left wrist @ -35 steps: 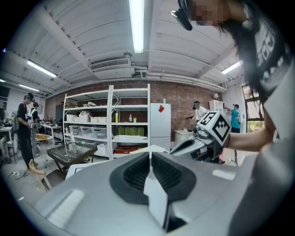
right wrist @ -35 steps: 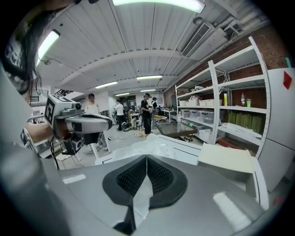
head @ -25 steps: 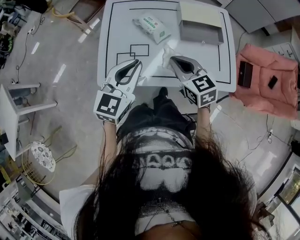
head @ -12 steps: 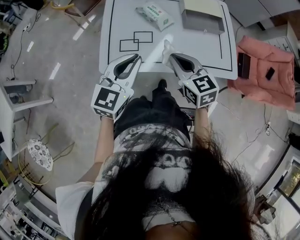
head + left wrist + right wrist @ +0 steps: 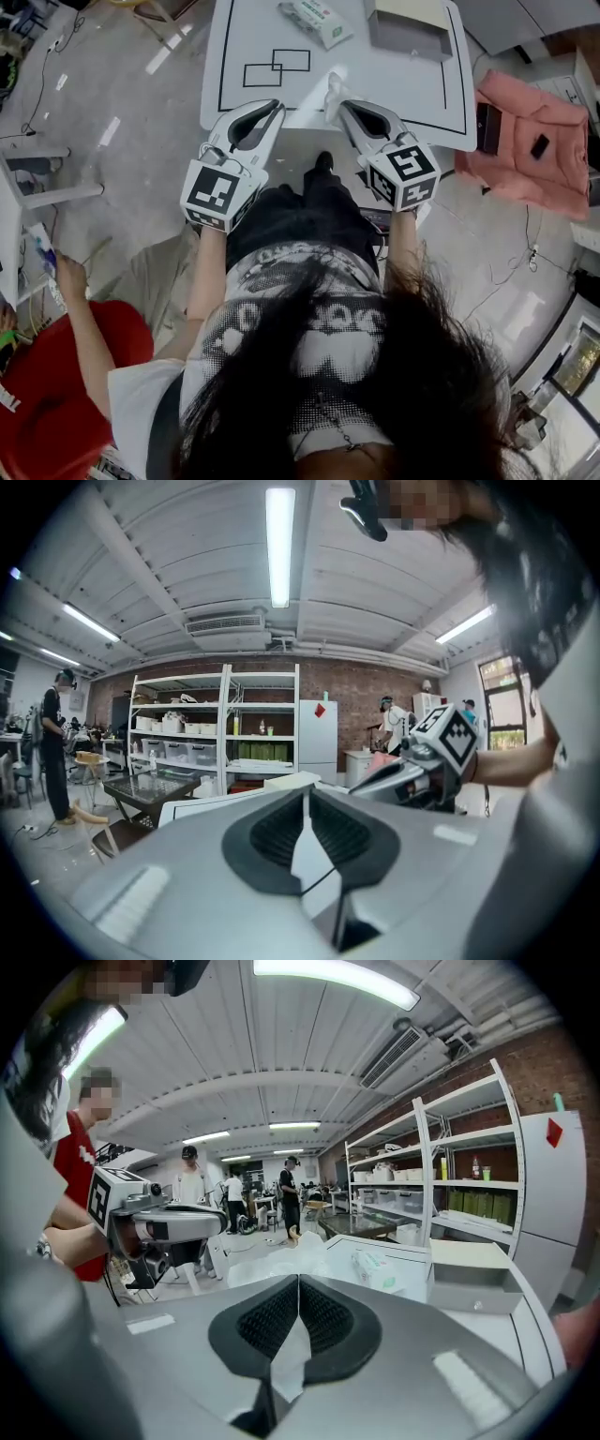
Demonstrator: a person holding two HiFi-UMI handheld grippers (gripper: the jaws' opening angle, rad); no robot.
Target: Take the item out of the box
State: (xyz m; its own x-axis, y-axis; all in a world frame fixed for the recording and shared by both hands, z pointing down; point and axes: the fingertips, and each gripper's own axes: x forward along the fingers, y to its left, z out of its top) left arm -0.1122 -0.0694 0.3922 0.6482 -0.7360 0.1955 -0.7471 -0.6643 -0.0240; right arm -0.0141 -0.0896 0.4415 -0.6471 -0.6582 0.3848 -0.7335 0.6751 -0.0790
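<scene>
Protruding from right tongs (image 5: 342,105): tissue (image 5: 332,88)

- Box (image 5: 410,28): far side cut off by the head view's top edge; what lies inside cannot be told.
- Wipes pack (image 5: 317,19): upper end cut off; print too small to read.
- White sheet (image 5: 332,91): lower end hidden between the closed jaws of the right hand-held gripper (image 5: 343,105); kind unclear.
- Table (image 5: 412,89): far edge out of frame.
- Person in red (image 5: 52,403): cropped at the lower left.

Matt white table (image 5: 412,84), glossy plastic pack (image 5: 317,21), crinkled translucent sheet (image 5: 332,92)
</scene>
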